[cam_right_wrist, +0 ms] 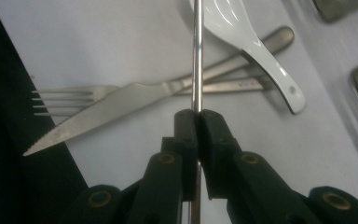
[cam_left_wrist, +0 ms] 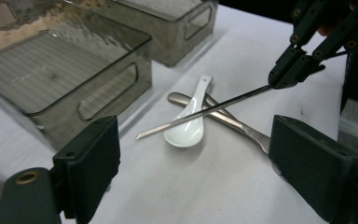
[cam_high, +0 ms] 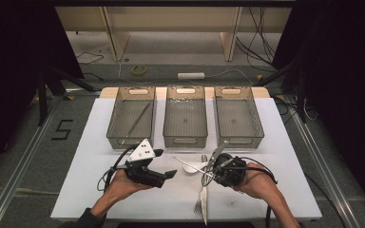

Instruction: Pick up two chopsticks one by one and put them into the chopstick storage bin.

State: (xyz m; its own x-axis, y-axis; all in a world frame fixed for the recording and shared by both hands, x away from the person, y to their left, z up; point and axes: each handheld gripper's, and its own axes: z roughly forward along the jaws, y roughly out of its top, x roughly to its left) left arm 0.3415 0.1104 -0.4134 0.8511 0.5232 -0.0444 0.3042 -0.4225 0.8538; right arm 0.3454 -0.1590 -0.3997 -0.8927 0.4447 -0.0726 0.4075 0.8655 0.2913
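Note:
My right gripper (cam_right_wrist: 197, 116) is shut on a thin metal chopstick (cam_right_wrist: 196, 56), which sticks out past its tips over the cutlery. In the high view the right gripper (cam_high: 210, 171) sits right of centre, and the chopstick (cam_high: 190, 165) points left, held above a white ceramic spoon (cam_high: 191, 167). Under the chopstick lie the spoon (cam_right_wrist: 251, 56), a knife (cam_right_wrist: 121, 102) and a fork (cam_right_wrist: 65, 100), crossed on the white table. My left gripper (cam_high: 167, 163) stands open and holds nothing, left of the spoon. In its own view the left gripper (cam_left_wrist: 196, 140) faces the chopstick (cam_left_wrist: 200, 112) and spoon (cam_left_wrist: 186, 128).
Three clear plastic bins stand in a row at the back: left (cam_high: 132, 118), middle (cam_high: 185, 118), right (cam_high: 238, 118). The left bin holds another metal chopstick (cam_high: 138, 121). The knife and fork (cam_high: 202, 202) reach toward the white table's front edge (cam_high: 123, 216).

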